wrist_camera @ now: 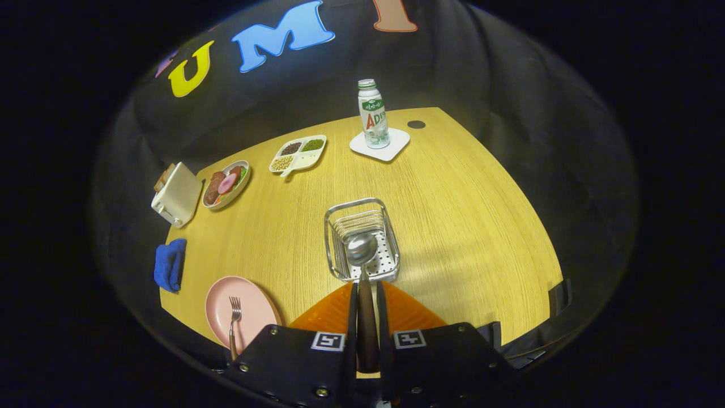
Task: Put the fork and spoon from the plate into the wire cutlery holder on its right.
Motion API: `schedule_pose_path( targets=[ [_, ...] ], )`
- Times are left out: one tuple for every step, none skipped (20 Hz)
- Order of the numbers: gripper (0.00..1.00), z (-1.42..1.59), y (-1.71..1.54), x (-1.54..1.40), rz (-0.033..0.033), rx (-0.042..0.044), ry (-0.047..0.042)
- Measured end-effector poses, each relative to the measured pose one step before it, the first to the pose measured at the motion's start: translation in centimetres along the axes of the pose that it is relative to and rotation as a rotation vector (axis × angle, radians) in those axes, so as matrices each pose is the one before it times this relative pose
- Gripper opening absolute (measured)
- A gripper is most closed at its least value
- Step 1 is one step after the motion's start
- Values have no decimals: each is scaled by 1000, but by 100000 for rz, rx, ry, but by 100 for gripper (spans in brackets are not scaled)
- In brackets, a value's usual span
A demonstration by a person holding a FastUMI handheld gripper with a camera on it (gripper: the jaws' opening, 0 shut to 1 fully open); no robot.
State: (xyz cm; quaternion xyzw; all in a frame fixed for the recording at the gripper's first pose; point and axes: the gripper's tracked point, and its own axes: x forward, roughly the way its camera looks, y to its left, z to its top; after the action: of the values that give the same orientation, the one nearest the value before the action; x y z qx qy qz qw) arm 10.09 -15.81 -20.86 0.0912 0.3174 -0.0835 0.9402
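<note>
Wooden table (464, 226) spreads wide and pale under everything, and dead centre on it stands the wire cutlery holder (362, 238), a shiny rectangular basket with a perforated floor. Off to its near left sits the pink plate (255, 309), and the fork (233, 323) lies on it, tines pointing away, handle running back toward the gripper body. Further left, at the table's edge, there's a white toaster (177, 195) and a blue cloth (170, 265) nearer in. Beside the toaster a bowl (227, 184) carries what looks like sliced meat and something green, and beyond that a white divided dish (299, 154) holds three sorts of beans or grains, one to each compartment. At the far side a bottle (373, 113) stands upright on a white coaster (380, 145). And here's the spoon (362, 249): its handle runs straight up the narrow gap between the fingers, the gripper (367, 300) closed tight on that handle from both sides, the bowl of the spoon poking out just ahead of the fingertips and hanging over the holder's near end.
</note>
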Motion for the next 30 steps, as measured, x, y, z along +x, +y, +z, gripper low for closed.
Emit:
schedule_pose_path(
  targets=[
    [23,346,95,-253,-105,-243,-399],
    [24,390,3,-250,-88,-201,-882],
    [25,198,-146,-133,-945,-360,-1034],
    [25,334,155,-362,38,-333,-956],
    [34,138,159,-130,265,-222,-673],
    [35,119,269,-206,323,-140,-536],
    [35,7,368,-121,603,49,-312],
    [35,52,500,-306,833,251,-675],
    [35,-62,549,-126,1004,90,-246],
    [34,-113,512,-89,809,-71,-44],
    [34,-164,577,-5,827,-347,51],
    [35,-85,507,-37,827,-404,120],
    [35,-122,605,109,849,-224,154],
    [34,-176,591,46,825,-100,141],
    [34,-204,729,159,979,-274,312],
    [34,-224,586,92,839,-164,280],
    [34,-388,798,184,1319,-211,521],
    [34,-418,1089,178,1733,-81,817],
    [35,-480,921,196,1384,-259,728],
    [35,-520,1038,279,1434,-726,1042],
    [34,-673,1030,362,1401,-750,1273],
    [34,-674,1158,307,1860,-506,1417],
    [35,-725,1177,465,1790,11,1438],
    [35,-672,1165,450,1979,200,1550],
    [34,-779,1043,454,1632,42,1556],
    [35,-679,984,479,1357,-277,1546],
    [34,-752,925,467,1191,-348,1563],
    [35,-591,930,360,1411,-93,1496],
    [35,-743,921,509,1433,77,1542],
    [34,-587,767,393,1089,74,1487]
  ],
)
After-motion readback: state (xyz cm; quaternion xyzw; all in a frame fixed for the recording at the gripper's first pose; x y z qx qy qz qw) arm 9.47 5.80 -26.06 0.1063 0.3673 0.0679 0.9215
